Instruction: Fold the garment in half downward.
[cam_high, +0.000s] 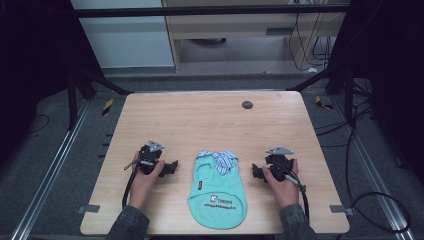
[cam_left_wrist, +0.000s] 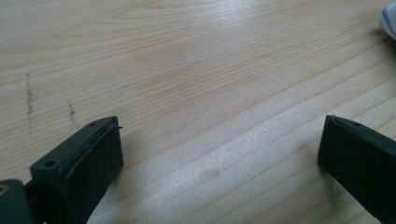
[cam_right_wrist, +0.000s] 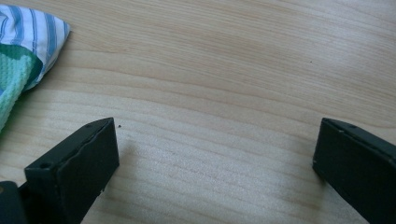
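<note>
A small mint-green garment (cam_high: 218, 187) with a blue-and-white striped collar (cam_high: 218, 159) lies flat on the wooden table (cam_high: 210, 120), near the front edge. My left gripper (cam_high: 172, 167) rests on the table just left of it, open, with bare wood between its jaws (cam_left_wrist: 219, 135). To the right of the garment sits my right gripper (cam_high: 256, 172), also open and holding nothing (cam_right_wrist: 217, 140). In the right gripper view the striped collar (cam_right_wrist: 35, 35) and a strip of green knit (cam_right_wrist: 11, 84) lie at the upper left. A white corner of the collar (cam_left_wrist: 388, 18) peeks in at the top right of the left gripper view.
A small dark round disc (cam_high: 247, 104) sits near the table's far edge. Black frame bars and cables (cam_high: 345, 130) run along the floor right of the table. Bare wood stretches across the table's far half.
</note>
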